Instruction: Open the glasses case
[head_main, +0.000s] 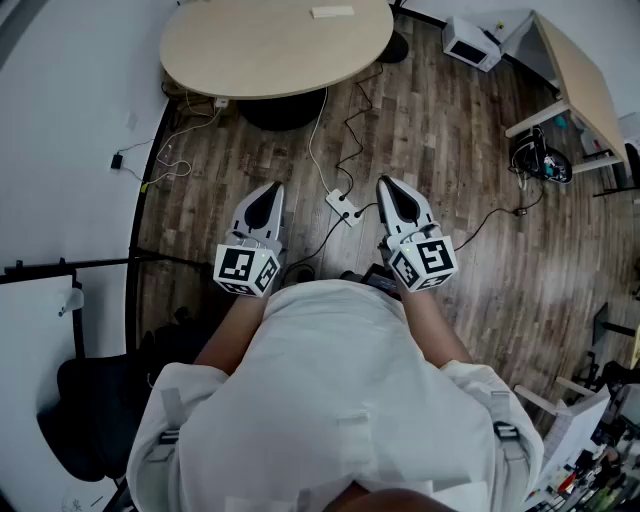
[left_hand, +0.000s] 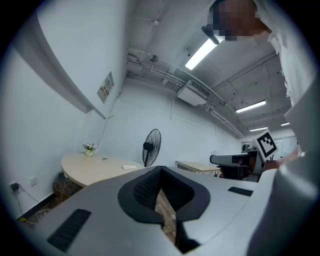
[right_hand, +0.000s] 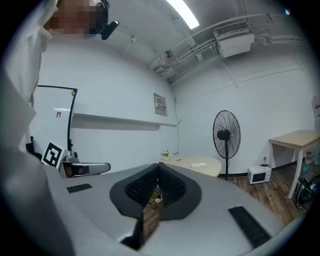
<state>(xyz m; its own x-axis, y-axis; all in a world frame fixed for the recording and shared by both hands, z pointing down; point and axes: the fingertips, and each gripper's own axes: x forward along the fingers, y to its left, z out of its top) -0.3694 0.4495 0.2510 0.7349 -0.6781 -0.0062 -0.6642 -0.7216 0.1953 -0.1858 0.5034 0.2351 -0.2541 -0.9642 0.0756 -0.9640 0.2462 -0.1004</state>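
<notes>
Wood floor (head_main: 450, 130) spreads below you, round worktop (head_main: 270, 45) at upper centre; your left tongs (head_main: 272, 190) and right tongs (head_main: 386, 184) are both closed, gripping nothing.

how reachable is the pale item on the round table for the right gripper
Probably not: floor separates the right gripper from the round table, and the pale item lies at its far side.

White short-sleeved shirt (head_main: 330, 380), pale grey left claw (head_main: 271, 191) and right claw (head_main: 387, 185), black ribbed pads (right_hand: 144, 186), black-and-white marker cubes (head_main: 245, 268)
</notes>
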